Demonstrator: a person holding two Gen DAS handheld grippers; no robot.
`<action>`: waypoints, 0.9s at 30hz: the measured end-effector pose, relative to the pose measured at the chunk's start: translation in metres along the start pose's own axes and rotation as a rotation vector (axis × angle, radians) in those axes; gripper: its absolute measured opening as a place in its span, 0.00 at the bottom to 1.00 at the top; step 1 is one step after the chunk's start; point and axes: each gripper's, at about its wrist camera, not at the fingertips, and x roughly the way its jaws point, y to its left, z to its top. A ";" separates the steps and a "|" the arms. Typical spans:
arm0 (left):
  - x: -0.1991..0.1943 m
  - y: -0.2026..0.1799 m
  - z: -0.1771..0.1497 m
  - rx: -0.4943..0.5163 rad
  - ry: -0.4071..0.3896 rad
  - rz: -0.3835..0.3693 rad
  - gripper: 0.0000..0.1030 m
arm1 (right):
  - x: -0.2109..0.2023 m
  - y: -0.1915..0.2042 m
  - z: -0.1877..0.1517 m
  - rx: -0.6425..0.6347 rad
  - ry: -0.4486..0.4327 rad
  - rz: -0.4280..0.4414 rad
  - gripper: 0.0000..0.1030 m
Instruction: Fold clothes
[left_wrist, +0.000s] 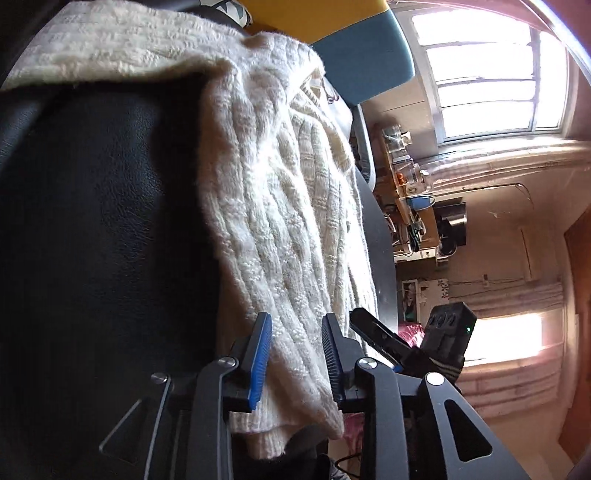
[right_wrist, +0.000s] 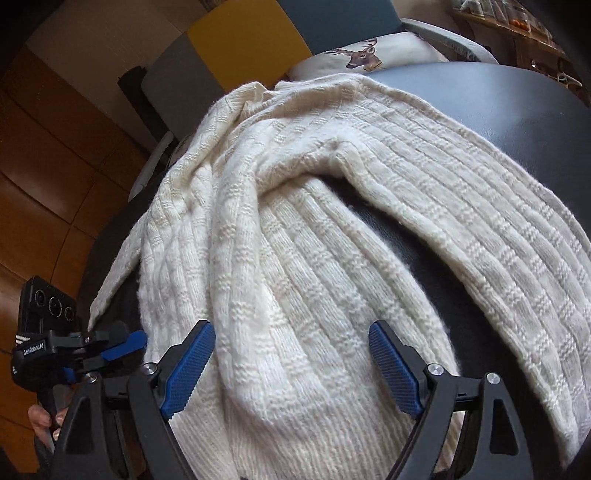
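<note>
A cream cable-knit sweater (right_wrist: 332, 206) lies spread over a dark leather-like surface (right_wrist: 509, 110). One sleeve runs toward me, and its ribbed cuff lies between the wide-apart fingers of my right gripper (right_wrist: 291, 365), which stands open over it. In the left wrist view another sleeve of the sweater (left_wrist: 288, 221) hangs down the surface's edge. My left gripper (left_wrist: 295, 363) stands partly open with that sleeve's end loose between its blue pads (left_wrist: 258, 369). The left gripper (right_wrist: 125, 343) also shows at the left of the right wrist view, held by a hand (right_wrist: 40, 417).
A deer-print cushion (right_wrist: 362, 55) and a teal chair (left_wrist: 362, 55) stand behind the surface. A cluttered shelf (left_wrist: 410, 184) and bright windows (left_wrist: 487, 74) are on the right. The right gripper's body (left_wrist: 388, 343) sits close beside the left one. Wooden floor (right_wrist: 44, 177) lies on the left.
</note>
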 end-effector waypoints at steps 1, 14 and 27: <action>0.000 -0.001 -0.009 -0.006 0.003 0.013 0.35 | -0.001 -0.001 -0.002 -0.006 -0.004 0.000 0.84; 0.005 -0.002 -0.024 -0.083 0.044 0.059 0.41 | -0.001 -0.003 -0.002 -0.024 -0.024 0.014 0.84; -0.031 0.014 -0.002 -0.030 -0.138 0.135 0.09 | 0.014 0.029 -0.017 -0.290 0.068 -0.202 0.82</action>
